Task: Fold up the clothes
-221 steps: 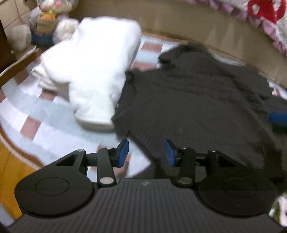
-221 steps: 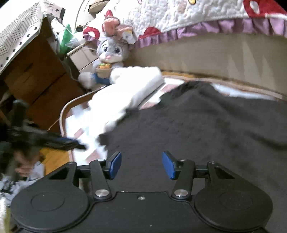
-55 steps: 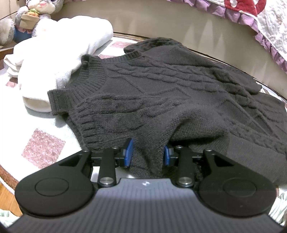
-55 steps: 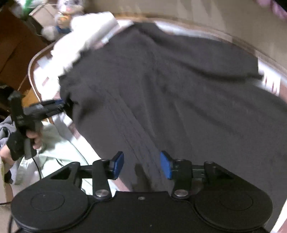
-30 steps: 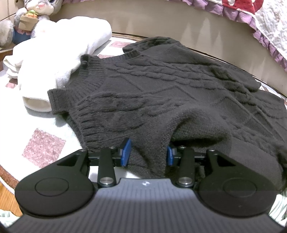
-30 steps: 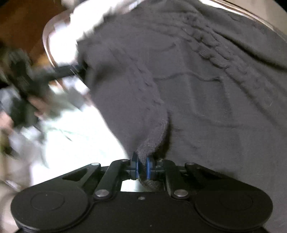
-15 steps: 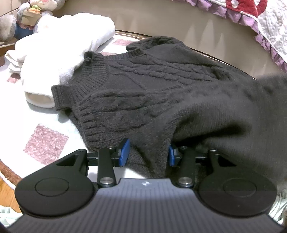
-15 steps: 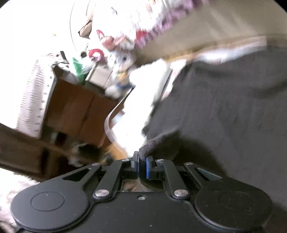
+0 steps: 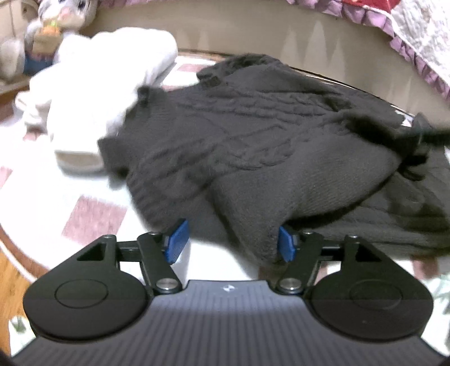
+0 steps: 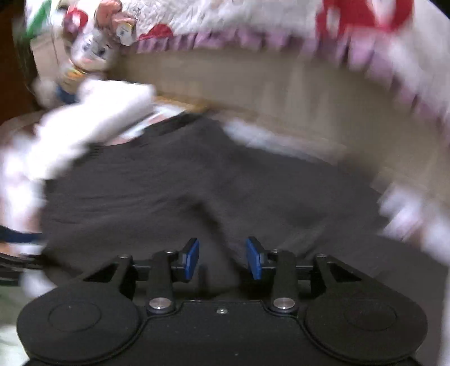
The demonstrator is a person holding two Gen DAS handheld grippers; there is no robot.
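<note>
1. Filling the middle of the left wrist view, the dark cable-knit sweater (image 9: pixel 253 152) lies on a checked pink-and-white blanket (image 9: pixel 84 214), one fold lapped over its lower part.
2. The left claw (image 9: pixel 230 242) is spread wide, a sweater fold touching its right pad.
3. White folded clothing (image 9: pixel 92 93) sits upper left, a plush rabbit (image 9: pixel 59 14) behind.
4. The blurred right wrist view alone shows the quilt (image 10: pixel 253 25) across the top; the right claw (image 10: pixel 222 259) appears parted over the sweater.

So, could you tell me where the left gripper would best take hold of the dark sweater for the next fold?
Probably the near folded edge of the dark sweater, approached from the front: that thick roll already lies between the open fingers of the left gripper, raised off the patterned mat.
</note>
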